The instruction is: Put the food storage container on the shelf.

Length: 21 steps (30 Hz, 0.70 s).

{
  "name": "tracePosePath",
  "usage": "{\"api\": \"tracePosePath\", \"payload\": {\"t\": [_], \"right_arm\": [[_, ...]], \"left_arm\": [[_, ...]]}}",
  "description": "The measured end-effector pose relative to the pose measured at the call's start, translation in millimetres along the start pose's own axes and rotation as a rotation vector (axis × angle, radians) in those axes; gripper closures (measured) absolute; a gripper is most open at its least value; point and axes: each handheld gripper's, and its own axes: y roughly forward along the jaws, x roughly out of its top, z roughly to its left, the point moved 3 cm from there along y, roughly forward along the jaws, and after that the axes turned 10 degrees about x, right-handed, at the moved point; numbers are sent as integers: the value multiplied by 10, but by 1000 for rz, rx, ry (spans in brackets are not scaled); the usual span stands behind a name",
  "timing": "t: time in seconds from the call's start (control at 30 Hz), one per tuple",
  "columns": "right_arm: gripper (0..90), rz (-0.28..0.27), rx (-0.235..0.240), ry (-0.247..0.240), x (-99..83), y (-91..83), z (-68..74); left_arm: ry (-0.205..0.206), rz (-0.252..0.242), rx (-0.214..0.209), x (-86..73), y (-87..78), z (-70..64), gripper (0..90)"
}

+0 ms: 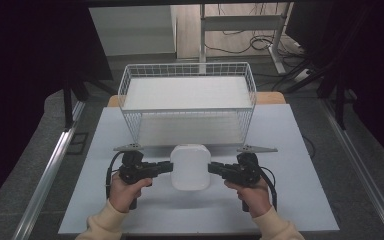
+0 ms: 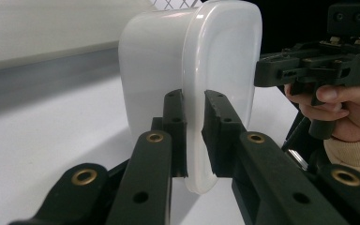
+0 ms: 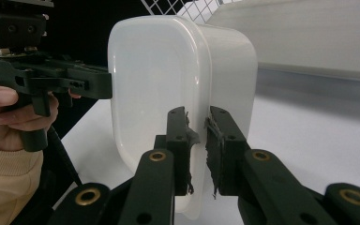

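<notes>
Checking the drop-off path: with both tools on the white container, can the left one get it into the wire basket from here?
Probably yes. The left tool and right tool are each shut on the rim of the white container, and the wire basket stands right behind it, open-topped. Its near wall is in the way, so the container would have to be lifted over.

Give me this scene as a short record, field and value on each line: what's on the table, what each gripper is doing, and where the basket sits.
surface: white table top
held object: white plastic container, lid on, between the two grippers
left gripper: jaws closed on the lid rim at the container's left side
right gripper: jaws closed on the lid rim at the container's right side
basket: white wire basket, just beyond the container, at the far side of the table
basket contents: none visible
container contents: cannot tell, walls are cloudy
</notes>
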Motion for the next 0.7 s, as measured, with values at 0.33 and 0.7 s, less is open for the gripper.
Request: {"api": "tracePosePath", "payload": {"t": [0.33, 0.7], "right_arm": [[792, -4, -2, -27, 48, -22, 33], [792, -9, -6, -56, 135, -51, 61]], "left_arm": [[14, -14, 0, 42, -36, -26, 807], [36, -31, 3, 138, -74, -56, 807]]}}
